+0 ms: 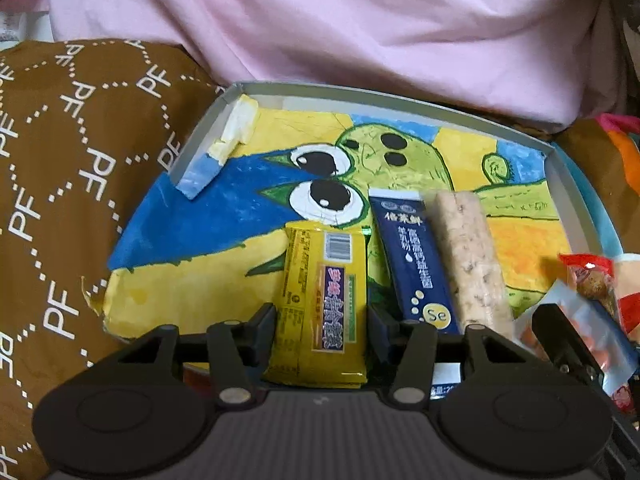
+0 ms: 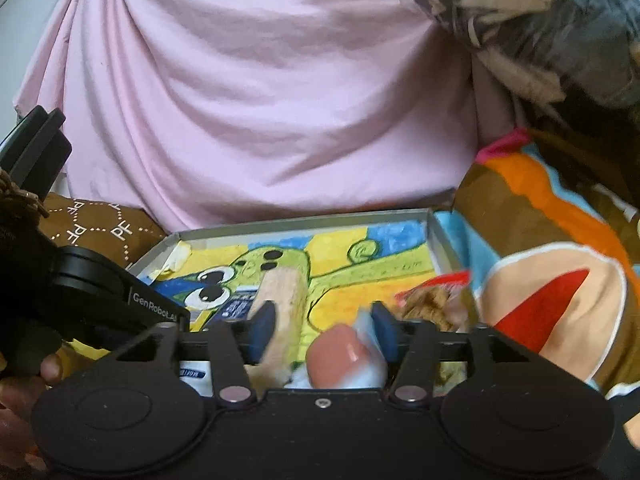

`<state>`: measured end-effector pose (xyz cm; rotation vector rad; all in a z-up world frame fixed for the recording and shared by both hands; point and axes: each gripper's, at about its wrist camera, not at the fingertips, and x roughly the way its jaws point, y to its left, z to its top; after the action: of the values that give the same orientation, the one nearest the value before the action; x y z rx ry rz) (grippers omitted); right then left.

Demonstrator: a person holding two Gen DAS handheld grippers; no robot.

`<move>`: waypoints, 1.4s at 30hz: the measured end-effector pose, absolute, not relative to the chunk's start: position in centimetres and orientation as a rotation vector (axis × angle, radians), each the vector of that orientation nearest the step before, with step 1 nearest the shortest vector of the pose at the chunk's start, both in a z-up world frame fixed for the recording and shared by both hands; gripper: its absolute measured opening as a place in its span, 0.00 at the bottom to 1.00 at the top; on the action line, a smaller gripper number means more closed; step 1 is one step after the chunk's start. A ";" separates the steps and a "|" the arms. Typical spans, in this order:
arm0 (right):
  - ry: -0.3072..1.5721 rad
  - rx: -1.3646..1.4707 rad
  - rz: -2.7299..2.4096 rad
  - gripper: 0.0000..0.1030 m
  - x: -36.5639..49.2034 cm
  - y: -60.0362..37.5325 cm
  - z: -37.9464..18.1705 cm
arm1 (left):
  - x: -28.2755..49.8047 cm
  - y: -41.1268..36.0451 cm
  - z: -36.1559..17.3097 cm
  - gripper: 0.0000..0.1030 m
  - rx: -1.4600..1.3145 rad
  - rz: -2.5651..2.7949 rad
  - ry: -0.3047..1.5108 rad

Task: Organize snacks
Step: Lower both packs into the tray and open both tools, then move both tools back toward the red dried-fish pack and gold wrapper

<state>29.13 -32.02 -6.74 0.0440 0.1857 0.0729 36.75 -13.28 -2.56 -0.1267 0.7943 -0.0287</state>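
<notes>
A shallow grey tray (image 1: 200,136) lined with a painted cartoon drawing lies on the bed. In it lie a yellow snack bar (image 1: 324,300), a dark blue sachet (image 1: 412,260) and a beige grain bar (image 1: 468,256) side by side. My left gripper (image 1: 322,320) has its fingers on both sides of the yellow bar, jaws wide. My right gripper (image 2: 324,332) is open over a pink sausage in a clear wrapper (image 2: 340,356); the grain bar (image 2: 284,296) and tray (image 2: 304,222) lie beyond. The right gripper also shows in the left wrist view (image 1: 560,340).
A brown pillow with PF lettering (image 1: 68,184) lies left of the tray. Pink cloth (image 1: 360,32) rises behind it. A colourful cushion (image 2: 552,248) is to the right, with red-wrapped snacks (image 1: 592,280) and a brown snack pack (image 2: 432,300) at the tray's right edge.
</notes>
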 end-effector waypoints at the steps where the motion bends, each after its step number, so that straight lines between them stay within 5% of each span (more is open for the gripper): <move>1: 0.177 0.041 0.068 0.68 29.0 -32.0 -6.7 | 36.7 -13.2 -2.4 0.56 -0.132 -0.029 0.789; 10: 0.126 0.080 0.023 0.94 27.4 -33.0 -4.9 | 34.3 -11.6 0.0 0.88 -0.160 0.020 0.697; 15: 0.099 0.110 -0.011 0.99 25.7 -33.2 -3.0 | 31.7 -10.4 2.4 0.99 -0.168 0.026 0.623; 42: 0.111 0.105 0.027 0.99 11.1 -27.1 2.4 | 14.4 -3.4 6.5 1.00 -0.123 0.086 0.487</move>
<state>11.06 -27.12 2.41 0.1053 0.1107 0.0273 14.38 -3.44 6.46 -0.1231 0.4866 0.0858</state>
